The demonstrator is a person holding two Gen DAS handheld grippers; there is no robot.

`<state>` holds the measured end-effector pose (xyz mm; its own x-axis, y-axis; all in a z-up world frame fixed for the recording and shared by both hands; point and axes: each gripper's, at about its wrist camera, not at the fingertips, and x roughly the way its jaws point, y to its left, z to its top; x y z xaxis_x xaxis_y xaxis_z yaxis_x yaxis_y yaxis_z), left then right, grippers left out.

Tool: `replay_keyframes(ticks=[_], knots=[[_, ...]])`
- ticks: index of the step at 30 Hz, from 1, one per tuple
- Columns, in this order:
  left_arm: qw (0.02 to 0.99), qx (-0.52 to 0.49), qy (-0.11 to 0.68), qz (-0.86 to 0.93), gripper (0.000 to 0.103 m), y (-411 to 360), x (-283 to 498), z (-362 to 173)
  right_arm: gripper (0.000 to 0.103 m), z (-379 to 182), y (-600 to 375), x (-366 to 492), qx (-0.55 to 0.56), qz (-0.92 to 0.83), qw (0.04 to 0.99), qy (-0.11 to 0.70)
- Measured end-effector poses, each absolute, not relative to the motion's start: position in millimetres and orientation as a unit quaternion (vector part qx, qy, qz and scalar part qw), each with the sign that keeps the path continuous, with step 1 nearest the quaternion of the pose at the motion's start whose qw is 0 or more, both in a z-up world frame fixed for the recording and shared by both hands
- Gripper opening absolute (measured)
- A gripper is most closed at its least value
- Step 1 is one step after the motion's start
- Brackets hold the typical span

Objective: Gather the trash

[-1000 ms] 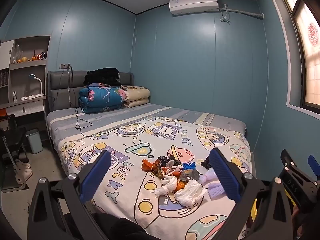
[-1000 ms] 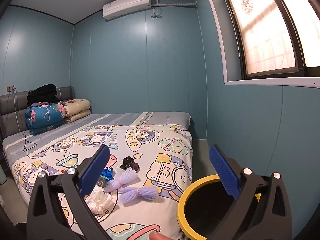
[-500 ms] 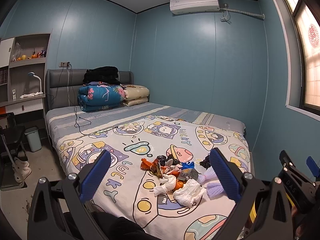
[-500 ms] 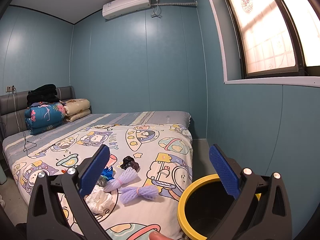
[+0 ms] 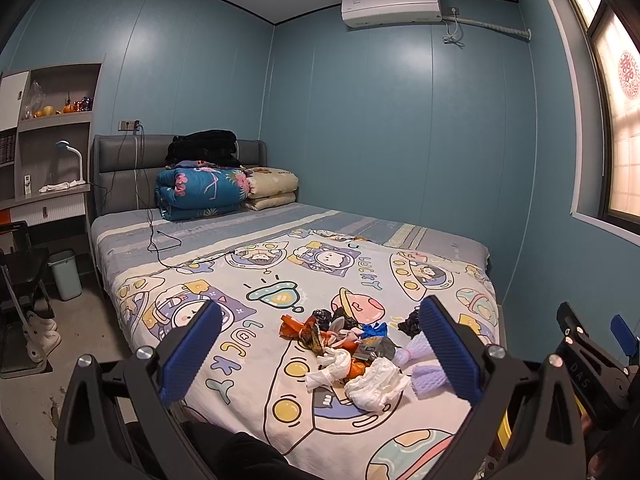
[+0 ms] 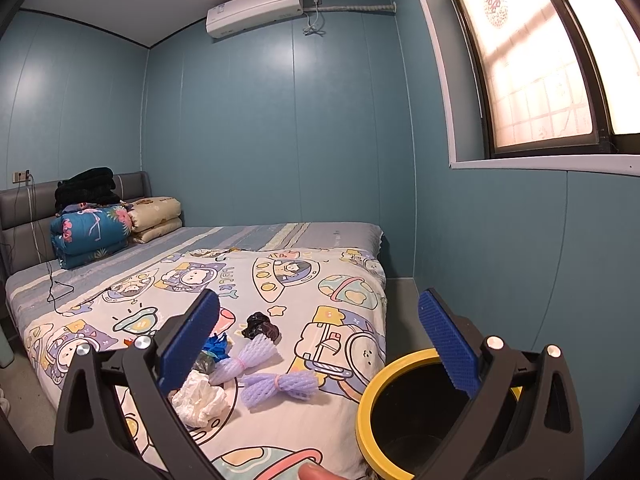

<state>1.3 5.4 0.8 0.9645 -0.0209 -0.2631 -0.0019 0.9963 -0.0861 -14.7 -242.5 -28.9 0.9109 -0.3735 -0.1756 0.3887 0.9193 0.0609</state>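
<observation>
A heap of trash (image 5: 348,350) lies near the foot of the bed: orange wrappers, black scraps, crumpled white tissue (image 5: 376,384) and purple foam nets (image 5: 430,374). My left gripper (image 5: 320,350) hangs open above the bed's near edge, short of the heap, holding nothing. The right wrist view has the foam nets (image 6: 280,386), tissue (image 6: 200,400) and a black scrap (image 6: 260,326) on the cover. A black bin with a yellow rim (image 6: 370,392) stands at the bed's right corner. My right gripper (image 6: 318,346) is open and empty, over the bed edge and bin.
The bed (image 5: 280,264) has a cartoon cover, folded quilts (image 5: 200,192) and a charging cable (image 5: 160,240) near the headboard. A desk, chair and small pale bin (image 5: 66,274) stand on the left. A fingertip (image 6: 314,472) shows at the bottom. The window wall runs close on the right.
The left wrist view has risen and shifted slightly, so the trash heap sits a little lower and nearer. The right gripper has barely moved. Both stay open.
</observation>
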Motion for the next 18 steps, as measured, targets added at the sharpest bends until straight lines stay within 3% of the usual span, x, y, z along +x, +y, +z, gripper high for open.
replay_keyframes(ticks=[18], knots=[[0.989,-0.044,0.138,-0.011,0.095,6.0,1.2,1.1,0.095,-27.4,-242.5,-15.0,0.047,-0.194,0.977,0.081]])
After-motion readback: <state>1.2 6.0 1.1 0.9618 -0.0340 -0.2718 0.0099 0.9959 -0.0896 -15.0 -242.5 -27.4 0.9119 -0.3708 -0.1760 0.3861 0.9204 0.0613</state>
